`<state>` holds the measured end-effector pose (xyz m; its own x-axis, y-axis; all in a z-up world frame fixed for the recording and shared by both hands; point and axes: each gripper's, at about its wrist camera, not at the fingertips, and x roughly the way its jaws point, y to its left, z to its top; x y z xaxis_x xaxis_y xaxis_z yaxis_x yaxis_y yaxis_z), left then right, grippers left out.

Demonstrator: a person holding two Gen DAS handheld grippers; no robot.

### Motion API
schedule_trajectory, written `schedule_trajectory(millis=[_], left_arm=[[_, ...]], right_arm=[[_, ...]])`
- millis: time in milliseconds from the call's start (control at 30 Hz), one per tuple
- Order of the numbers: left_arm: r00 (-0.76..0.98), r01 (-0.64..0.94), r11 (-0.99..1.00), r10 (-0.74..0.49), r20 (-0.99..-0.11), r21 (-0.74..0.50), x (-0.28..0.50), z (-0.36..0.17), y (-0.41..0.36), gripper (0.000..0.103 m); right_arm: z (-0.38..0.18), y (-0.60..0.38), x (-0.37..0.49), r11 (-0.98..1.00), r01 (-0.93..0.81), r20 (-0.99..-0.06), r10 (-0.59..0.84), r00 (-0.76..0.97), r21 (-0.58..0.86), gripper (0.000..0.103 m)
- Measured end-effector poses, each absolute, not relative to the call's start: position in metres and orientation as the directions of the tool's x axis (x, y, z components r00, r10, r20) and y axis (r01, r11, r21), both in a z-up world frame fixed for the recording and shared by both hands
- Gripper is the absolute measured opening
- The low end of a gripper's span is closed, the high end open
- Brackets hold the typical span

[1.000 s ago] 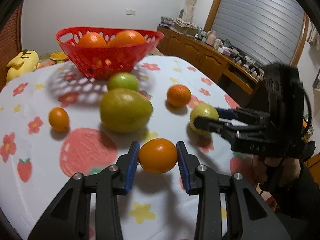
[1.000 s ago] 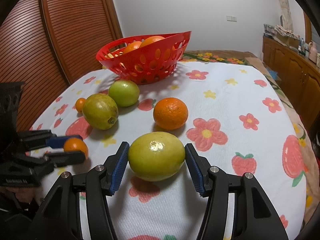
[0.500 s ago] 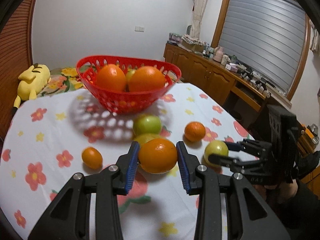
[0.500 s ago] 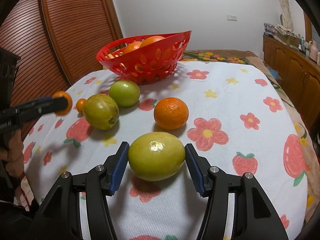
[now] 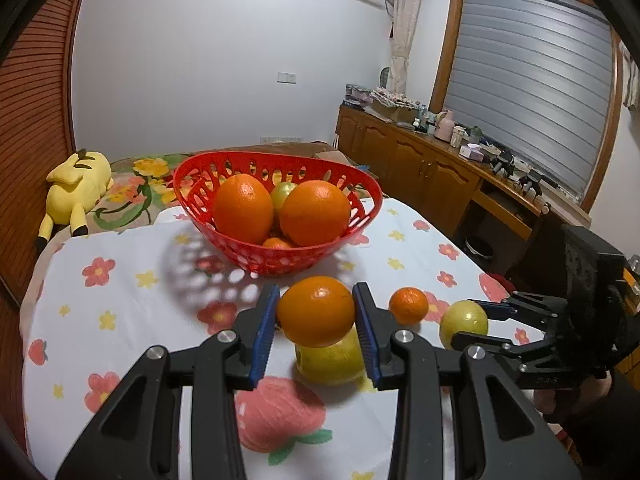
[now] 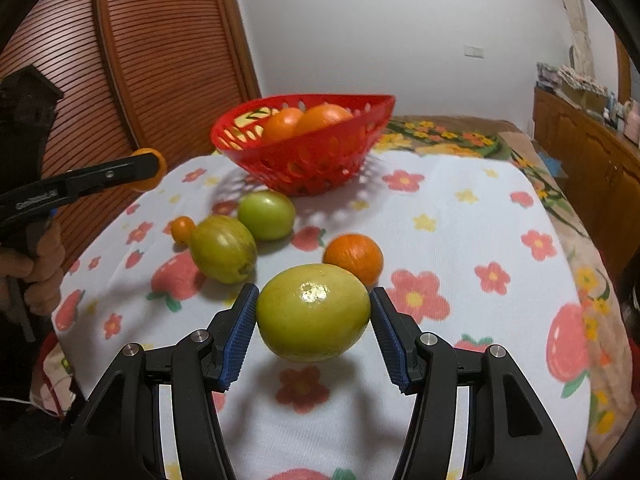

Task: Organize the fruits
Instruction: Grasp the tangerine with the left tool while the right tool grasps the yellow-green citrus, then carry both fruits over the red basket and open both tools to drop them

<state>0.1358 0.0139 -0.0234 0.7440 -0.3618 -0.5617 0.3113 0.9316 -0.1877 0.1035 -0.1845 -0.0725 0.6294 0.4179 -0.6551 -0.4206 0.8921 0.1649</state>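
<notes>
My left gripper (image 5: 316,312) is shut on an orange (image 5: 315,310) and holds it in the air, short of the red basket (image 5: 276,258), which holds two large oranges (image 5: 315,212) and smaller fruit. My right gripper (image 6: 313,314) is shut on a yellow-green fruit (image 6: 313,317) and holds it a little above the flowered tablecloth (image 6: 460,240). The left gripper with its orange (image 6: 150,170) shows at the left of the right wrist view. The right gripper (image 5: 466,322) shows at the right of the left wrist view.
On the cloth lie a small orange (image 6: 354,256), a yellow-green fruit (image 6: 222,248), a green fruit (image 6: 267,214) and a tiny orange (image 6: 183,229). A yellow plush toy (image 5: 78,184) lies beyond the table. A wooden sideboard (image 5: 432,176) stands at right.
My left gripper has lifted the orange off the cloth and carried it toward the basket. My right gripper has raised the yellow-green fruit slightly off the cloth.
</notes>
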Motion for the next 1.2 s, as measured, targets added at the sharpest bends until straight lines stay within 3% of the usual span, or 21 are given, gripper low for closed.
schedule_trajectory(millis=[767,1200], left_arm=[[0.758,0.302,0.944,-0.323,-0.567,-0.134,0.205,-0.009,0.019,0.035],[0.728,0.301,0.943,-0.323,-0.605,-0.142,0.244,-0.029,0.023,0.036]], right_arm=[[0.003,-0.161,0.168,0.857,-0.506,-0.585,0.46,0.668,0.098,0.058],[0.001,-0.132,0.218,0.819,-0.568,-0.609,0.491,0.623,0.079,0.058]])
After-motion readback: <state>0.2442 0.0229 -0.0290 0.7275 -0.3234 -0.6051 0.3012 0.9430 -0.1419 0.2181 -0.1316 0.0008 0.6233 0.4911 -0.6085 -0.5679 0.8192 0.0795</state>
